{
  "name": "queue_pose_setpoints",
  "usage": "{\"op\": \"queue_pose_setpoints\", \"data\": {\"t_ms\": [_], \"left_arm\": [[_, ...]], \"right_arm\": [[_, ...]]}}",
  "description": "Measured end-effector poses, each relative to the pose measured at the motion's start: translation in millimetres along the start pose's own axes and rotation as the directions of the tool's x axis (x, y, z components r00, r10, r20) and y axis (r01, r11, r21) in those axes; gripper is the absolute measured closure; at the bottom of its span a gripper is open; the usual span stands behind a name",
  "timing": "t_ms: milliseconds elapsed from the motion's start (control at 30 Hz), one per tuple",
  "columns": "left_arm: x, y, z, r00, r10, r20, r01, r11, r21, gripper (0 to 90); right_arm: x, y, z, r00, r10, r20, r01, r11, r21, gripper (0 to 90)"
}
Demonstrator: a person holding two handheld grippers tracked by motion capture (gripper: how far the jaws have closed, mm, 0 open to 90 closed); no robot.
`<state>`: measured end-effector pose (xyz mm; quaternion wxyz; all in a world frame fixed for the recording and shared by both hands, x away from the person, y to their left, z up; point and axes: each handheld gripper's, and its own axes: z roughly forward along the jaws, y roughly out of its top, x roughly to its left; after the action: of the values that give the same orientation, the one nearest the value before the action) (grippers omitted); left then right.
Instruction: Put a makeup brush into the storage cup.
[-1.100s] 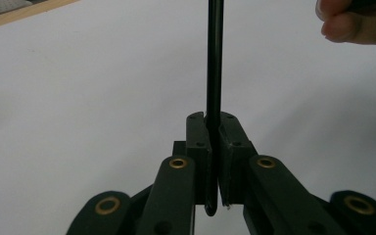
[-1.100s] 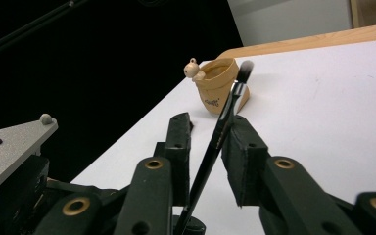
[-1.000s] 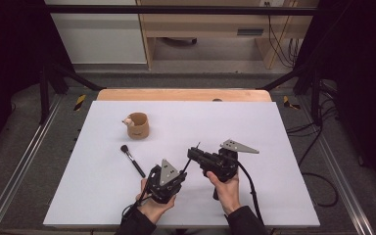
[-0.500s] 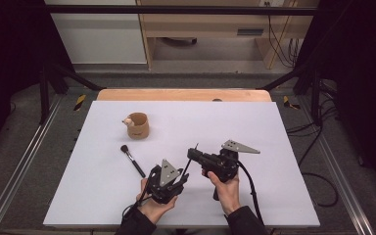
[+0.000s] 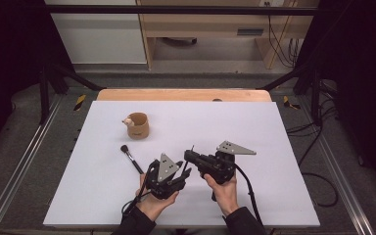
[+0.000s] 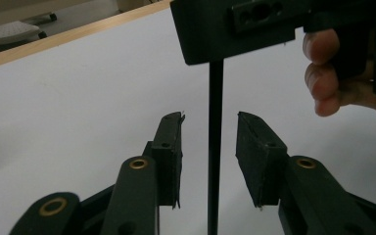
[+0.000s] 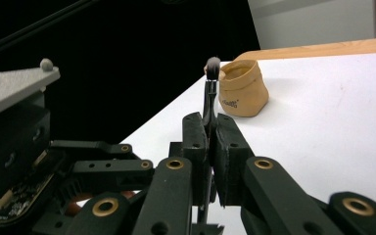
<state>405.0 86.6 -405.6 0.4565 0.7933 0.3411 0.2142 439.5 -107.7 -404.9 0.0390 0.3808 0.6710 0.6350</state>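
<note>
Tabletop (image 5: 274, 147): white sheet over a wooden board, pale wood edge showing along the far side; grey floor around it, metal rails at left and right, dark frame posts, light wooden furniture and hanging cables beyond.

Brush (image 5: 131, 159): thin black handle, dark bristle head pointing toward the far left; handle end pinched between the jaws of the right gripper (image 7: 209, 142), which are closed on it. Right gripper view shows the bristle head (image 7: 213, 63) lifted against the dark background.

Left gripper (image 6: 209, 142): jaws apart, the black handle (image 6: 215, 147) running between them without touching either pad.

Pouch (image 5: 137, 126): tan, soft-sided, open top, standing on the sheet beyond the brush, apart from it.

Hands: the left (image 5: 152, 203) and right (image 5: 223, 188) each hold a gripper near the table's front edge, close together.
</note>
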Motion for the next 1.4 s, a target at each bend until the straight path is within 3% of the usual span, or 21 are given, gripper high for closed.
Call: {"op": "queue_pose_setpoints", "data": {"t_ms": [767,1000,1400], "left_arm": [[0.8,3.4,-2.2,1.0000,-0.007,0.003,0.007,0.9998,-0.021,83.6],[1.7,2.7,-1.8,0.9998,-0.018,0.001,0.018,0.9997,-0.017,84.4],[15.2,0.0,-5.1,0.9986,-0.048,-0.024,0.048,0.9987,-0.014,84.5]], "right_arm": [[5.3,-2.5,3.9,0.9995,-0.023,-0.020,0.023,1.000,0.019,85.3],[5.8,-3.2,4.8,0.9995,-0.025,-0.017,0.025,0.999,0.022,84.8],[3.6,1.5,-4.8,0.9988,-0.040,0.028,0.041,0.999,-0.027,61.6]]}}
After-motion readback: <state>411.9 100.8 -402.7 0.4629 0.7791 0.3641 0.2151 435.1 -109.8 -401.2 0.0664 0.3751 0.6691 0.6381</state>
